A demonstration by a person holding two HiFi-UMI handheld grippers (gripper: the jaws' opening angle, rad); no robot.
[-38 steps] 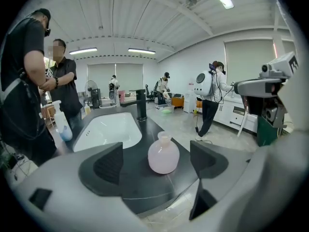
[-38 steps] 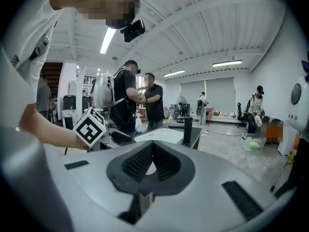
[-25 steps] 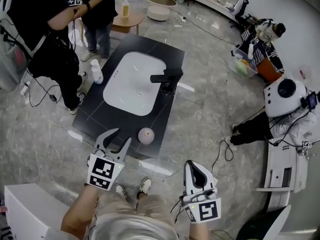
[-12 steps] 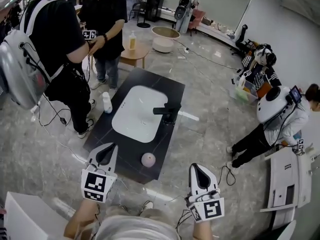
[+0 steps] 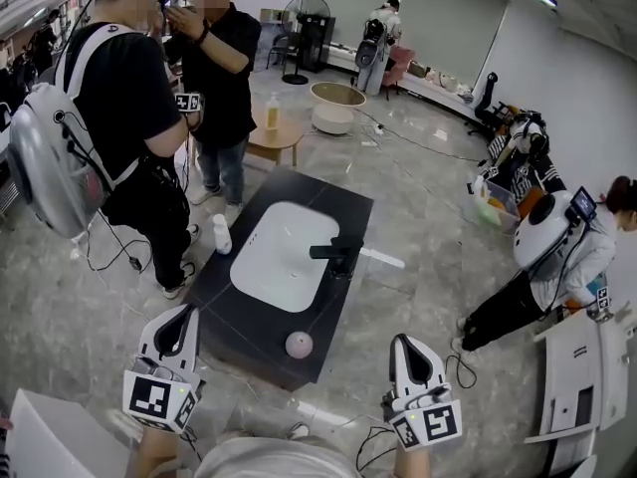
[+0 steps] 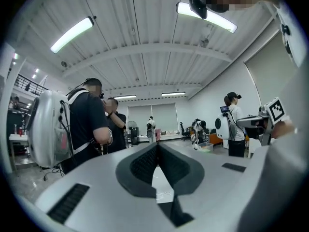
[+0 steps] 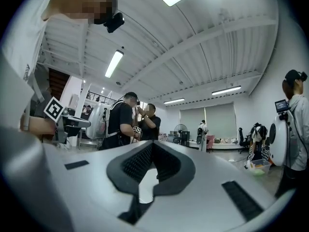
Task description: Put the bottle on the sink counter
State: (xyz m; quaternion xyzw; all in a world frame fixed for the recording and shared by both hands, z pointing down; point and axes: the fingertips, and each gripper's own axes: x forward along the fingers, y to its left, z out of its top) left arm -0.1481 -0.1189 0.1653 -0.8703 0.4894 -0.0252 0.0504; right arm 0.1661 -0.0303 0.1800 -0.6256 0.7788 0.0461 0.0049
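Two people [image 5: 124,98] by sink counter [image 5: 237,319] — bottle [image 5: 222,234] at edge, pink ball [image 5: 299,344] nr

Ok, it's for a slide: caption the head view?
Left gripper and right gripper, both shut and empty, short of the sink counter, a bottle standing at its left edge.

Left gripper [image 5: 186,313], right gripper [image 5: 402,341]: jaws together, empty.

Strip lights [image 6: 72,34] shone from a ribbed ceiling [image 6: 145,57] over a glossy grey stone floor [image 5: 428,217]; a round wooden table [image 5: 275,139], a fan [image 5: 306,11] and an office chair [image 5: 484,88] stood beyond.
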